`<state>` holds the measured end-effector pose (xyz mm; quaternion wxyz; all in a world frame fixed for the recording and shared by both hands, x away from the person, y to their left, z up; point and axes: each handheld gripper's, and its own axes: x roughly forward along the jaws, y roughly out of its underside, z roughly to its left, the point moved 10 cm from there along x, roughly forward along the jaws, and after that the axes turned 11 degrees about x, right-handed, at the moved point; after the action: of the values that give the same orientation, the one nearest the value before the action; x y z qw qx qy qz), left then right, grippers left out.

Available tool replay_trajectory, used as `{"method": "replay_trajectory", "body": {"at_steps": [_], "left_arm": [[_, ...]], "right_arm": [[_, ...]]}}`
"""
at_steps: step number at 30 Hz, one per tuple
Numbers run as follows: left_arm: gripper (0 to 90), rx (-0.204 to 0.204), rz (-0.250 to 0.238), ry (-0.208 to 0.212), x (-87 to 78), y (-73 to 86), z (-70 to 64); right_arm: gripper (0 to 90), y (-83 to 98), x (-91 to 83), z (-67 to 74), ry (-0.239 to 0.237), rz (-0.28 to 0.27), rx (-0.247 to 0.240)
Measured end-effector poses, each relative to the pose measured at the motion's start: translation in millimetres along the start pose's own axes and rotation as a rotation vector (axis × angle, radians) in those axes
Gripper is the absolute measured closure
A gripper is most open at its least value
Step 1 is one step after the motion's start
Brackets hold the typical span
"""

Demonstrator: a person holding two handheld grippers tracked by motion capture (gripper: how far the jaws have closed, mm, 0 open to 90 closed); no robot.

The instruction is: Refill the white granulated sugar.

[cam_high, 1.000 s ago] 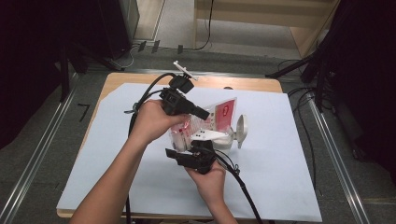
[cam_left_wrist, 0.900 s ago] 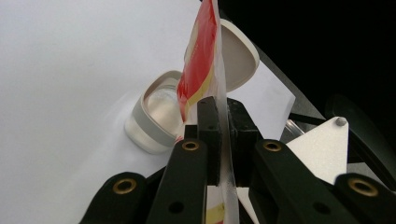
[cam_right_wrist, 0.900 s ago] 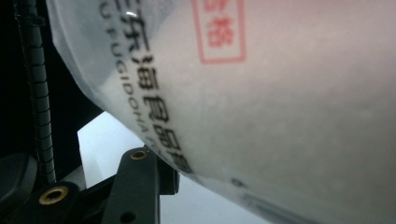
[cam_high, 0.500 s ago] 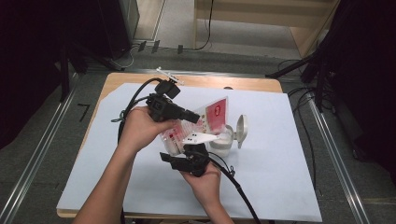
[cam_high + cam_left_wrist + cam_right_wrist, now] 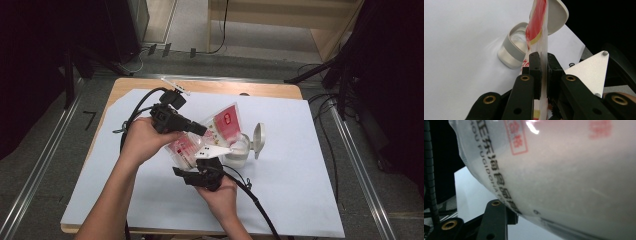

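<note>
A red and white plastic bag [image 5: 227,120] of fine white grains hangs tilted over a small clear jar [image 5: 239,150], whose flip lid [image 5: 259,140] stands open. My left gripper [image 5: 200,129] is shut on the bag's flat upper part. In the left gripper view its jaws pinch the thin bag [image 5: 537,25] edge-on above the jar [image 5: 511,50] and its lid [image 5: 556,15]. My right gripper [image 5: 202,167] holds the bag's full lower end from the near side. In the right gripper view the bulging bag [image 5: 564,170] presses on the one black jaw in sight.
A white sheet [image 5: 300,190] covers the wooden table [image 5: 270,90]. Black cables [image 5: 135,115] trail from both grippers. A small white object [image 5: 175,86] lies at the table's far edge. Metal rails [image 5: 355,165] run along both sides.
My left hand has moved left and slightly nearer with the bag's top, so the bag leans lower over the jar. The right hand has stayed in place.
</note>
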<state>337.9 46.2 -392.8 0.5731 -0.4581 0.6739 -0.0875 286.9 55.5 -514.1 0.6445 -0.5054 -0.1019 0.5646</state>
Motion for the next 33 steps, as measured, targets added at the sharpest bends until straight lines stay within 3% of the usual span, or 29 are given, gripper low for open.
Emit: {"method": "replay_trajectory", "body": {"at_steps": [7, 13, 20, 27, 33], "left_arm": [[84.3, -0.002, -0.012, 0.008, 1.2, 1.4, 2.5], [84.4, 0.016, 0.004, 0.007, 9.0, 5.2, 4.2], [87.3, 0.016, 0.003, -0.003, 7.4, 11.5, 5.6], [88.2, 0.058, 0.008, -0.025, 2.4, 16.2, 6.0], [88.2, 0.050, -0.022, -0.010, -4.7, 18.3, 5.5]], "right_arm": [[56.4, 1.5, 1.0, -2.9, -0.001, 0.006, -0.038], [56.7, 4.7, 0.7, -5.3, 0.006, 0.014, -0.035], [57.3, 8.1, 0.8, -6.9, 0.011, 0.009, -0.034], [58.2, 8.9, 2.5, -4.3, 0.000, 0.000, -0.028], [58.2, 7.3, 1.9, -1.0, -0.012, -0.014, -0.020]]}}
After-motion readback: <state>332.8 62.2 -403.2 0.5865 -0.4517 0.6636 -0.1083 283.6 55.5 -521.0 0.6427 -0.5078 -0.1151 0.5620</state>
